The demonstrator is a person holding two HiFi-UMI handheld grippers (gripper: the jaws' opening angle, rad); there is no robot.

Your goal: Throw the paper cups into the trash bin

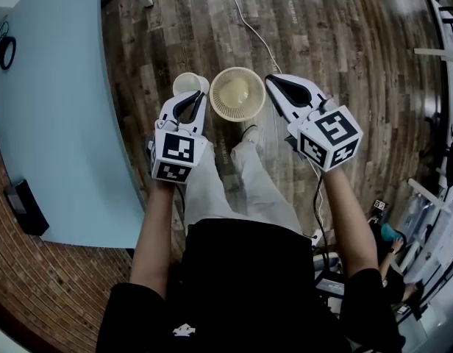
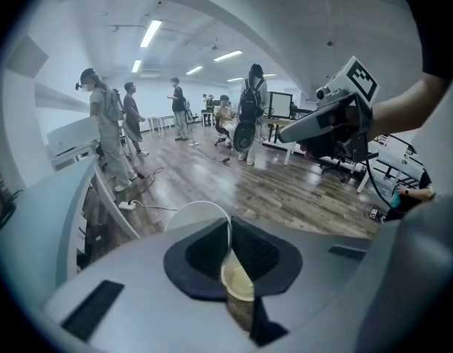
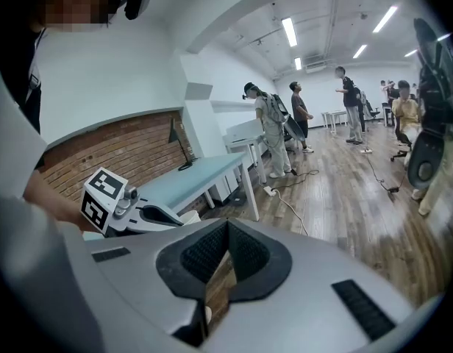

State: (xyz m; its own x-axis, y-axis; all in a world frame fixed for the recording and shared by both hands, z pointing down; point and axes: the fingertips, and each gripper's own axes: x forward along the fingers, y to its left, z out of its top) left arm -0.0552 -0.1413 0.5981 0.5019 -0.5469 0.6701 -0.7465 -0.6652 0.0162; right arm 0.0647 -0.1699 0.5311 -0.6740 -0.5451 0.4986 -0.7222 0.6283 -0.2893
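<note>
Paper cup (image 1: 190,84) is clamped by its rim in your left gripper (image 1: 194,98) — centre it over the bin (image 1: 237,94), mid-frame, before releasing. Your right gripper (image 1: 275,82) is closed, empty.

No legible words, brand names or numbers anywhere. Only black-and-white square code patterns, printed on the faces of the marker cube (image 1: 176,155) on the left gripper (image 1: 190,96) and of the marker cube (image 1: 329,138) on the right gripper (image 1: 275,81): blocky shapes, not letters or digits. Also a small black-and-white tag (image 1: 379,205) down on the floor at the right, too small to read.
</note>
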